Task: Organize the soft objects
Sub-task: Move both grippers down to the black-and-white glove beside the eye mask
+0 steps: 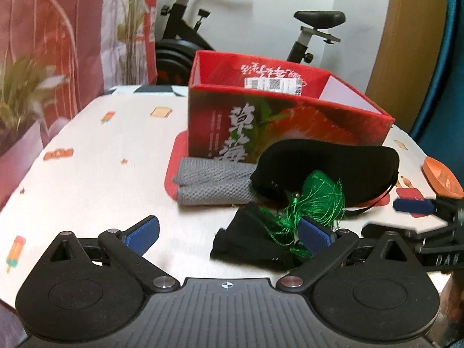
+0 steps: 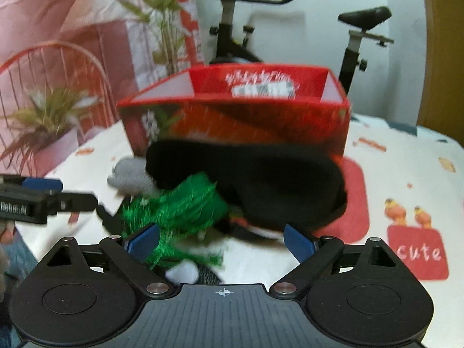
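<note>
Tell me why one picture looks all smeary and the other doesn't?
Right wrist view: motion blur smears the red box, black eye mask and green tassel. Left wrist view: much sharper, the grey mesh cloth weave shows; its fisheye lens bends the table edges.

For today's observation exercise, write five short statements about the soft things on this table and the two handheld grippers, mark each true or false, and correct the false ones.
1. The open red cardboard box holds the soft things. False: they lie on the table in front of it.
2. The black padded eye mask lies against the box's front. True.
3. The folded grey mesh cloth lies on top of the eye mask. False: it lies beside it, on the table.
4. The green thread tassel lies in front of the eye mask. True.
5. The left gripper grips the tassel. False: it is open, holding nothing, like the right gripper.
</note>
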Tool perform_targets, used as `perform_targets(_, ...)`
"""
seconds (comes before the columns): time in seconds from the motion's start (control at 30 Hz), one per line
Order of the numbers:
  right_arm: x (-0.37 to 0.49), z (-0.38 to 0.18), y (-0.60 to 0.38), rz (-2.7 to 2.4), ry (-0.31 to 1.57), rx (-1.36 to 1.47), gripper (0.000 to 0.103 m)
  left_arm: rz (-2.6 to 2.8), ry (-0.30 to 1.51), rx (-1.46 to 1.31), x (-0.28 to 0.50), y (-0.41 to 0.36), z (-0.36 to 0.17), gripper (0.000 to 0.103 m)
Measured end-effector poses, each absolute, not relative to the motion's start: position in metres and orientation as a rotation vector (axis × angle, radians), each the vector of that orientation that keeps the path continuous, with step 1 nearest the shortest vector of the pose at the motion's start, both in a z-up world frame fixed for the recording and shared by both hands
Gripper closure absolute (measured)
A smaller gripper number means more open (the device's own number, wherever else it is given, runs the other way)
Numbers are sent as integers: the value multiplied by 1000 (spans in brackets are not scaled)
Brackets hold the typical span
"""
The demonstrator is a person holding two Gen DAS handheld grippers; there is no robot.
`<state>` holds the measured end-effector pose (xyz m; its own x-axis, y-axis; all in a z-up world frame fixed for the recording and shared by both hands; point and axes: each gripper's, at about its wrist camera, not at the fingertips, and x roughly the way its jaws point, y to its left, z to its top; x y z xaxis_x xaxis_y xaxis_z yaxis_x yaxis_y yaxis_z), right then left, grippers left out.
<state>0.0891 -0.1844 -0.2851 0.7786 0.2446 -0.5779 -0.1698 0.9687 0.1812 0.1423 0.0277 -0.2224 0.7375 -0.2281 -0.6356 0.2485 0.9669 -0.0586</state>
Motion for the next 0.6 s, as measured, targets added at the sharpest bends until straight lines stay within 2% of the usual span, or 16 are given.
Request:
perform_targets(0.4, 88, -306, -162, 292, 731, 18, 12, -192, 753, 13, 145, 31, -240, 5)
perform_targets(0.6, 90, -311, -146, 317, 740, -28, 8, -185, 767, 7, 146, 33, -244, 5)
